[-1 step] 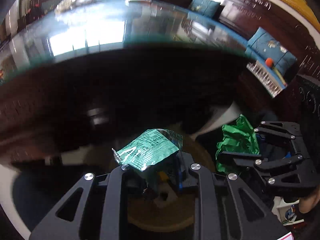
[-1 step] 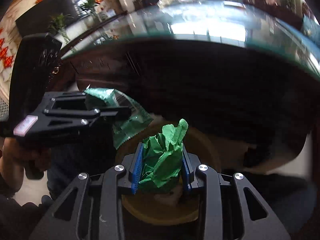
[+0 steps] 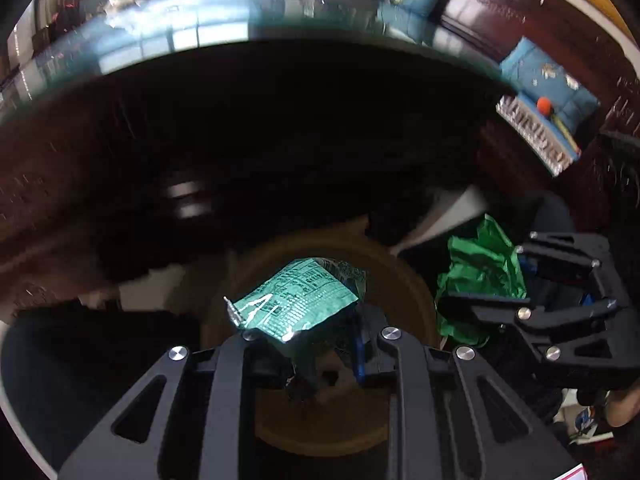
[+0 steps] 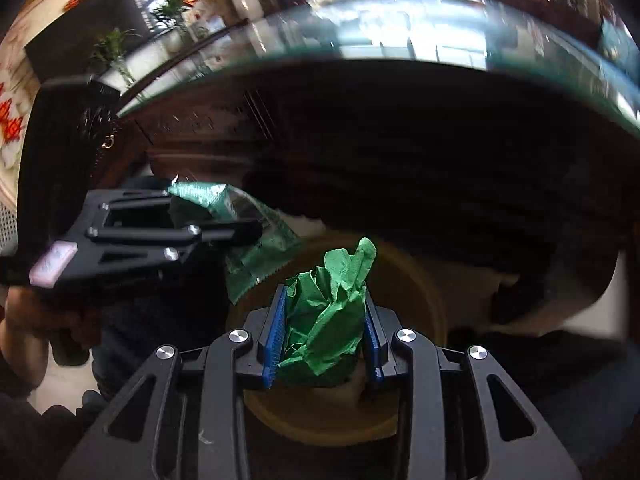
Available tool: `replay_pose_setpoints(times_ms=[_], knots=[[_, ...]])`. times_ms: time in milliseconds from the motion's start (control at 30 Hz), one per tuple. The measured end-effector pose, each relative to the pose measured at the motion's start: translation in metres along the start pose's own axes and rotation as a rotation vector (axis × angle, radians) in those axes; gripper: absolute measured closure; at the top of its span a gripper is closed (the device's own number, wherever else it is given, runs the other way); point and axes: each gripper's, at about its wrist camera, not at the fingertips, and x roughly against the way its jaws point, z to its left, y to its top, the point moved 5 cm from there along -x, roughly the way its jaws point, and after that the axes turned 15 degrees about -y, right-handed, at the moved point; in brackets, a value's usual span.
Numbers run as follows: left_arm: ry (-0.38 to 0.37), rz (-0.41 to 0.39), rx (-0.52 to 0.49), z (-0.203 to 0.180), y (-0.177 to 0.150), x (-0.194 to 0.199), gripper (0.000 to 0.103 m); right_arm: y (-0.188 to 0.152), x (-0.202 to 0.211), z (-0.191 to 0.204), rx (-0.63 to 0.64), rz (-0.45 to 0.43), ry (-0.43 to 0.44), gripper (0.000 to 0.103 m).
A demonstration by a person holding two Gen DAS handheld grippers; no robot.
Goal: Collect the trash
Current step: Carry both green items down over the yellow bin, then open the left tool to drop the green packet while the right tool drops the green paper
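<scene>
Beneath the glass counter [image 4: 440, 40] edge, both claws clench trash over a tan bin [image 4: 420, 288]: left claw [image 3: 316, 364] a foil wrapper [image 3: 296, 300], right claw [image 4: 324, 344] crumpled green paper [image 4: 328, 312]; a careless release might miss.

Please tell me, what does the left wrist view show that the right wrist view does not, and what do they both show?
Only the left wrist view shows the printed panel of the foil wrapper and the blue cushions on dark furniture. Only the right wrist view shows the potted plants and how the blue pads squeeze the green crumpled paper. Both show the left gripper shut on the wrapper, the right gripper shut on the paper, the round tan bin beneath them and the glass table edge.
</scene>
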Motion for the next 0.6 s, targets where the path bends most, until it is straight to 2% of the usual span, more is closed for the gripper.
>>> replay_pose_setpoints(times_ms=[67,167,300,333,367,467,533,600], knots=[[-0.03,0.041,0.04,0.003,-0.017,-0.019,0.08,-0.011,-0.01,-0.002,-0.022,0.025,-0.013,0.07],[-0.034,0.095,0.082,0.011,-0.037,-0.043,0.079,-0.023,-0.022,-0.005,-0.056,0.056,-0.016,0.07],[-0.048,0.134,0.109,0.019,-0.053,-0.058,0.075,-0.023,-0.033,-0.005,-0.052,0.071,-0.045,0.07],[-0.045,0.136,0.112,0.022,-0.055,-0.059,0.071,-0.02,-0.035,-0.005,-0.051,0.072,-0.049,0.07],[-0.043,0.135,0.114,0.022,-0.056,-0.06,0.057,-0.029,-0.034,-0.009,-0.051,0.072,-0.05,0.07],[-0.037,0.121,0.113,0.024,-0.056,-0.058,0.024,-0.032,-0.039,-0.011,-0.042,0.077,-0.06,0.07],[-0.038,0.117,0.109,0.022,-0.054,-0.058,0.014,-0.033,-0.042,-0.012,-0.035,0.079,-0.06,0.07],[-0.039,0.127,0.11,0.021,-0.05,-0.06,0.013,-0.033,-0.044,-0.012,-0.033,0.083,-0.052,0.07]])
